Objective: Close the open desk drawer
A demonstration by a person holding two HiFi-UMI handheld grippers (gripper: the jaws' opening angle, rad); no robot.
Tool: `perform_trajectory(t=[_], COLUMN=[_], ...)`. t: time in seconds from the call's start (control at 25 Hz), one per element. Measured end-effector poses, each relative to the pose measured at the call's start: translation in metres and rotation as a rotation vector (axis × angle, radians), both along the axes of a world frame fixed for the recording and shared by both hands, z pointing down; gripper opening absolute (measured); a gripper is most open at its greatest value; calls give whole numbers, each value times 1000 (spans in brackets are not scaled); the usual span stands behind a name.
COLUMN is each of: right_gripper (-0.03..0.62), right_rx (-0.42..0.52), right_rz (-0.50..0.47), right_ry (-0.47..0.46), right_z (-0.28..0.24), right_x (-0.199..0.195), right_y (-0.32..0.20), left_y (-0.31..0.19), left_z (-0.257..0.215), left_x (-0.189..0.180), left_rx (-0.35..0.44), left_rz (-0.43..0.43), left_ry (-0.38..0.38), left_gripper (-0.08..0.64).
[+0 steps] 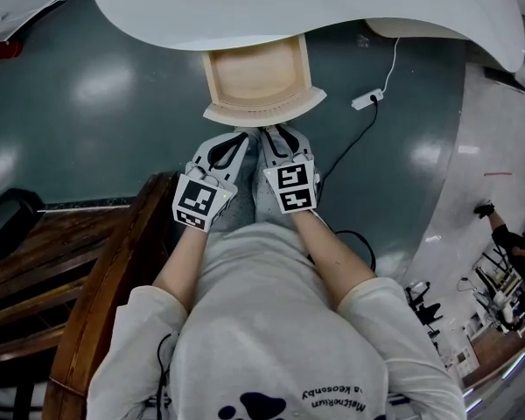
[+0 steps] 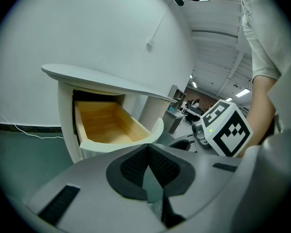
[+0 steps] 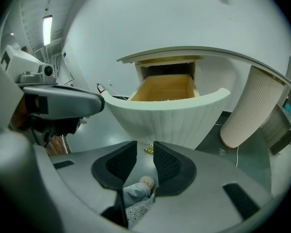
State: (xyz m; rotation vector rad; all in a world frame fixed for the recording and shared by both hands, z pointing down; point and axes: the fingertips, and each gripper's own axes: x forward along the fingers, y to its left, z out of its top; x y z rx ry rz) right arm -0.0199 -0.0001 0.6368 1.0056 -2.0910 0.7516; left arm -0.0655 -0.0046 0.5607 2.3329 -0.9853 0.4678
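Head view, looking steeply down. The drawer stands open, pulled out from under the curved white table; its pale wooden inside is bare and its rounded white front faces the person. The left tongs and the right tongs lie side by side, almost touching, with their tips just beside the drawer front. Whether either tip touches the front cannot be told. Each carries a marker cube: left, right. A white cable with a power strip lies on the dark green floor to the right of the drawer. Brown wooden furniture stands at the person's left.

Left gripper view. The left tongs are pressed together, their dark pads meeting at the tips with nothing between them. The drawer sits ahead and slightly left, below the table edge. The right tongs' cube shows at the right.

Right gripper view. The right tongs are spread by a narrow gap and pinch nothing; only the floor shows between the pads. The ribbed drawer front fills the view directly ahead. A ribbed white column stands to its right, under the table.
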Motion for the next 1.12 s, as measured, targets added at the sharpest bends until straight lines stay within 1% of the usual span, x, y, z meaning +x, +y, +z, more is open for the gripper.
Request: perform_trajectory(t=[0.44, 0.76, 0.92, 1.12], right_gripper=[103, 115, 115, 115], right_rx=[-43, -73, -89, -107], right_rz=[38, 59, 52, 66], right_ry=[15, 26, 31, 37], right_z=[29, 45, 51, 59], right_x=[-2, -4, -8, -7], right_y=[-3, -8, -10, -13], left_y=[2, 2, 0, -4], left_z=[21, 34, 36, 41], left_x=[0, -4, -6, -6], left_rx=[-21, -40, -48, -61], left_rz=[28, 32, 33, 25], left_ry=[-16, -27, -21, -18], left_gripper=[6, 8, 8, 8])
